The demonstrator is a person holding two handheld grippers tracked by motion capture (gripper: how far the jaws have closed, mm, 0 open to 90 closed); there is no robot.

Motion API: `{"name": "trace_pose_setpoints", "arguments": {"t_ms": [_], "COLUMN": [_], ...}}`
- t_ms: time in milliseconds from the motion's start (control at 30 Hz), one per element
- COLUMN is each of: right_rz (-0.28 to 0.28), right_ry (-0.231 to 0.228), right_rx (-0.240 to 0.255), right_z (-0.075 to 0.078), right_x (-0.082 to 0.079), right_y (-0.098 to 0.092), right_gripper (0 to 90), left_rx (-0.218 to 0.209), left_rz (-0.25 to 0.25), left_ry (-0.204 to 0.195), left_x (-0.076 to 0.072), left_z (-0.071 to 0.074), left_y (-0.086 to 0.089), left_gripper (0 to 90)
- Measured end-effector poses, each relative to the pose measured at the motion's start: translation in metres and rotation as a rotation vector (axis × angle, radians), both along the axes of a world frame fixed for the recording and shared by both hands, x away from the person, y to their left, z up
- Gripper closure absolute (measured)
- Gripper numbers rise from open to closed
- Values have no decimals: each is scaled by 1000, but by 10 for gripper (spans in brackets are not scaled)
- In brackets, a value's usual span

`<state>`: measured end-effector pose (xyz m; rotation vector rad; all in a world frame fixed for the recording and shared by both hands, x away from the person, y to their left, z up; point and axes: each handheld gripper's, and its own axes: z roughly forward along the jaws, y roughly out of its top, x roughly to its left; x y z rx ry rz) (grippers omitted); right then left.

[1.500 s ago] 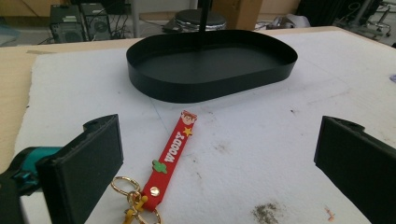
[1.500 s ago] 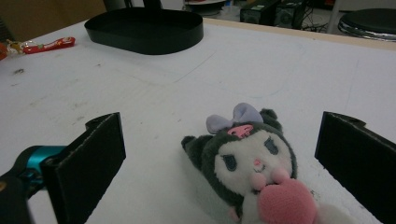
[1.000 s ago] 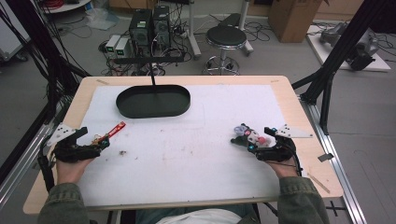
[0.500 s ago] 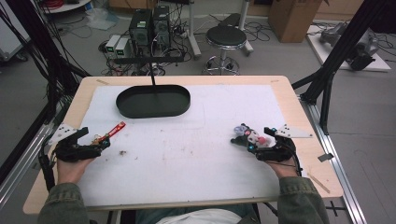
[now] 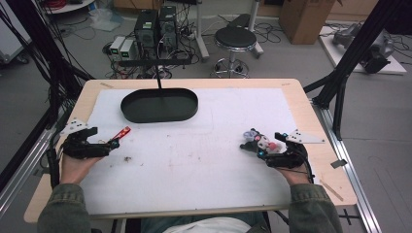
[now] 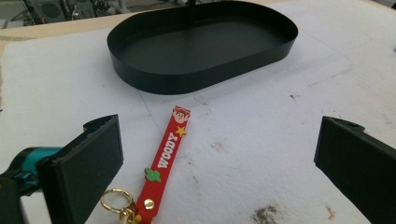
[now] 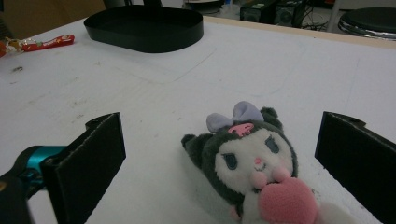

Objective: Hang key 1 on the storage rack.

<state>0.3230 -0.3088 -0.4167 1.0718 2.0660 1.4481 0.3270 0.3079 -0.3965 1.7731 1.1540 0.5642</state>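
Right gripper view: plush toy point(image 7: 254, 161) between tool point(image 7: 219, 158) jaws.

Tray point(image 5: 159, 105) at table's point(image 5: 301, 104) far left; keychain strap point(image 5: 121, 132) near left, plush toy point(image 5: 260, 142) right.

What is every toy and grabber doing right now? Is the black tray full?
Black tray: empty, flat on the table.
Red Woody keychain: lying flat between the open jaws, untouched.
Plush toy: lying on the table, not held.
Left gripper: open.
Right gripper: open.
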Motion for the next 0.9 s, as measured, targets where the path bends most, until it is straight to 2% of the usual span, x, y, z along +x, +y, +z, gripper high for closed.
{"name": "trace_pose_setpoints", "arguments": {"t_ms": [167,200,233,300,500,733,833,900], "right_rz": [-3,-3,-3,-5,-11,-13,-12,-12], "right_ry": [1,-2,-2,-2,1,-1,-4,-3], "right_rx": [-3,-4,-4,-6,-6,-5,-10,-9], "right_z": [0,0,0,0,0,0,0,0], "right_x": [0,-1,-1,-1,-2,-3,-3,-3], "right_y": [0,0,0,0,-1,-2,-2,-2], "right_gripper": [7,7,7,7,7,7,7,7], "left_rx": [45,76,76,104,114,195,194,209], "left_rz": [-10,-17,-17,-27,-33,-62,-77,-92], "left_ry": [52,65,65,81,118,161,182,206], "left_x": [12,17,17,23,32,46,51,56], "left_z": [4,6,6,10,15,20,20,19], "left_y": [-2,-3,-3,-5,-6,-10,-11,-13], "left_gripper": [17,17,17,17,17,18,18,18]}}
